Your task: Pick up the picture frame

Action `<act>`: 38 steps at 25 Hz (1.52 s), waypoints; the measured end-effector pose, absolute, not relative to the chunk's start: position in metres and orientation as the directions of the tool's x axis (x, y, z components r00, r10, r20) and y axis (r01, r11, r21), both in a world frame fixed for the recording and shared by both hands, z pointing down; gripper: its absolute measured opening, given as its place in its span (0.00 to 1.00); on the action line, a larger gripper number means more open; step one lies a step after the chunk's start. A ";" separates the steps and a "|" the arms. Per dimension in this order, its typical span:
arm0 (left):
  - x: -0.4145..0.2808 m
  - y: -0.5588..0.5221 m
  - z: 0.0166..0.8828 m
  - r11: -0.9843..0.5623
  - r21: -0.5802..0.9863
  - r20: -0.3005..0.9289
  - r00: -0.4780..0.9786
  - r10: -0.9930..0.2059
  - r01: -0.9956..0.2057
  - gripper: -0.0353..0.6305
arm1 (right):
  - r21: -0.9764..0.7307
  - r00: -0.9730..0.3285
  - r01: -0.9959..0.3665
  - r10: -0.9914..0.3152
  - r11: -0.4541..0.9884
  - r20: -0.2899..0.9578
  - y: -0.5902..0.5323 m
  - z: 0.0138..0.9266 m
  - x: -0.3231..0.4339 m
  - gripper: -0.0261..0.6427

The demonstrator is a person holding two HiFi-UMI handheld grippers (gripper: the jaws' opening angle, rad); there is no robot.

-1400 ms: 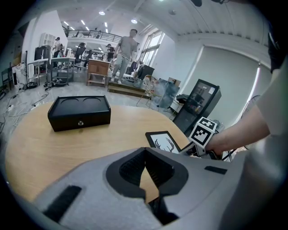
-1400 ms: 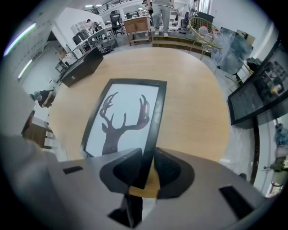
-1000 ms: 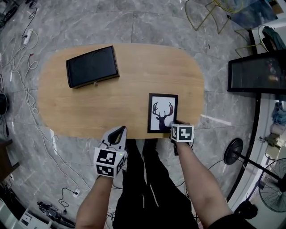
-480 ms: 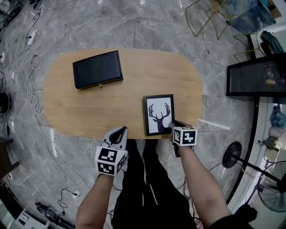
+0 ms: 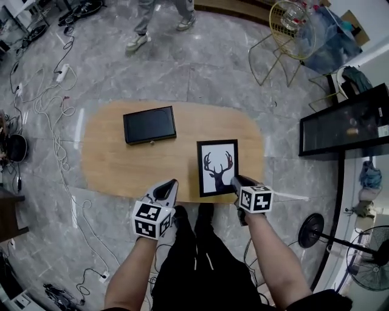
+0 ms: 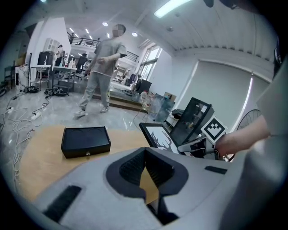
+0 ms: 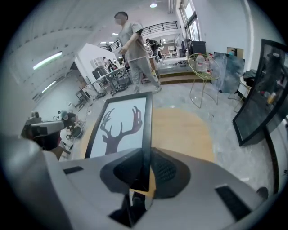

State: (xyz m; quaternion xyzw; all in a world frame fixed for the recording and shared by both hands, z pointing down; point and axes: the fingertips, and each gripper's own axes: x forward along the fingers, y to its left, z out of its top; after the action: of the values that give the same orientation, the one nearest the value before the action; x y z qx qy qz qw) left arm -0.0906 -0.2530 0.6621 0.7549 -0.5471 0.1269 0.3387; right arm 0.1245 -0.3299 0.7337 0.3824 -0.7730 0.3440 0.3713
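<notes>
The picture frame [image 5: 217,167], black-rimmed with a deer silhouette on white, hangs in the air over the near edge of the oval wooden table [image 5: 109,164]. My right gripper [image 5: 236,180] is shut on the frame's lower right edge. In the right gripper view the frame [image 7: 119,126] stands edge-on between the pads of my right gripper [image 7: 146,168]. My left gripper [image 5: 172,184] is shut on nothing, raised just off the table's near edge, left of the frame. The left gripper view shows the frame [image 6: 157,136] to the right.
A black box [image 5: 149,124] with a small clasp lies on the far left of the table. A person [image 5: 158,18] walks beyond the table. A wire chair [image 5: 285,30] stands far right, a dark cabinet [image 5: 346,121] at right, cables [image 5: 48,103] on the floor at left.
Both grippers have risen. The frame has come up off the table in the right gripper. The table looks smaller and farther below, and a walking person has come into view.
</notes>
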 end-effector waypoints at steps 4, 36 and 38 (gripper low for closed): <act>-0.079 -0.250 0.608 -0.223 0.392 0.501 0.411 -0.762 -0.893 0.07 | -0.256 -0.476 -0.826 -0.376 0.503 0.795 -0.330 0.666 0.112 0.14; 0.016 -0.226 0.342 -0.484 0.404 0.163 0.582 -0.797 -0.776 0.10 | -0.361 -0.848 -0.524 -0.432 0.772 0.308 -0.276 0.375 0.081 0.14; 0.027 -0.228 0.337 -0.496 0.379 0.158 0.583 -0.797 -0.781 0.08 | -0.369 -0.857 -0.510 -0.422 0.777 0.295 -0.280 0.374 0.089 0.15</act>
State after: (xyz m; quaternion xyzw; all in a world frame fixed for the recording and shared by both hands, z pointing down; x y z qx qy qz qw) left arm 0.0269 -0.2283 0.3365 0.8647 -0.4563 -0.0191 0.2093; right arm 0.0887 -0.2796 0.3738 0.2484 -0.9376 0.2228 0.0981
